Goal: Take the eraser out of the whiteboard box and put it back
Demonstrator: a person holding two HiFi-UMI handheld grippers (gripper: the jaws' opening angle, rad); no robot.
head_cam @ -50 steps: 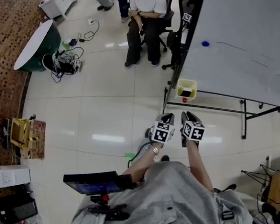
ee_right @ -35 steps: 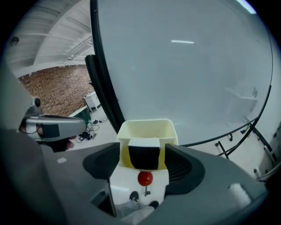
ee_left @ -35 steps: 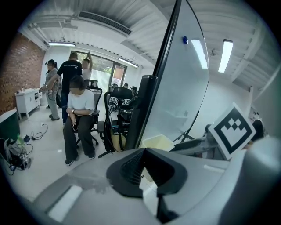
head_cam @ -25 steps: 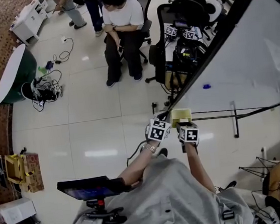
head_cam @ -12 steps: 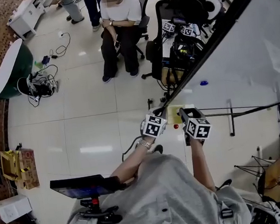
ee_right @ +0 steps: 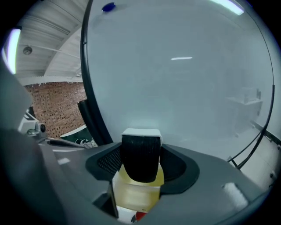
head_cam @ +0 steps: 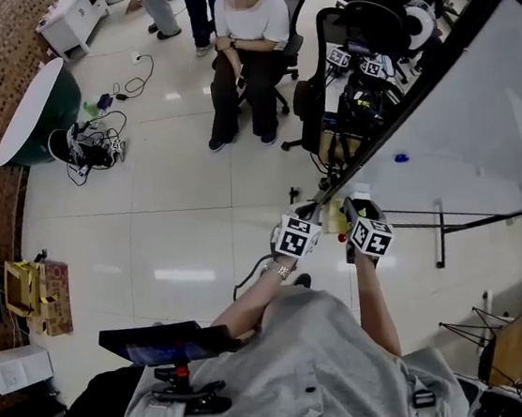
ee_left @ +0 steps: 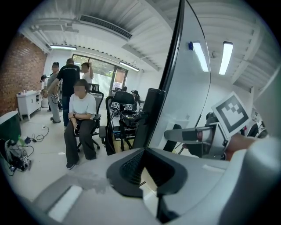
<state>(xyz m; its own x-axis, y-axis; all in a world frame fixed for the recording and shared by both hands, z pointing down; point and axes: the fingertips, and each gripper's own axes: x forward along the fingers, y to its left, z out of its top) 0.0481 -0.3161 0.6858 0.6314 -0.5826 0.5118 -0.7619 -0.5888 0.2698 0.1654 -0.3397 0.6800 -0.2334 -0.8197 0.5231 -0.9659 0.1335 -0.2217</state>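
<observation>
Lifted since a second ago, the right gripper [head_cam: 354, 212] now sits higher beside the large white whiteboard [head_cam: 474, 101], and the small pale-yellow plastic box [ee_right: 136, 193] hanging at the board's lower corner lies directly beneath it. Its fingers [ee_right: 105, 165] are spread wide and pinch the black block eraser with the white felt face [ee_right: 140, 156], which is out of the box and held upright above the opening. A small red object [ee_right: 138, 215] shows at the box's bottom.

The left gripper [ee_left: 147, 171] hovers just beside the box with its fingers apart; only a sliver of pale yellow shows through the gap, and nothing seems pinched.

The removal looks done, so the return is next. To do it well, keep the eraser upright and centred over the opening, lower it straight down without scraping the board or catching the rim, and spread the fingers only once the block rests inside. The left gripper could steady the box.
</observation>
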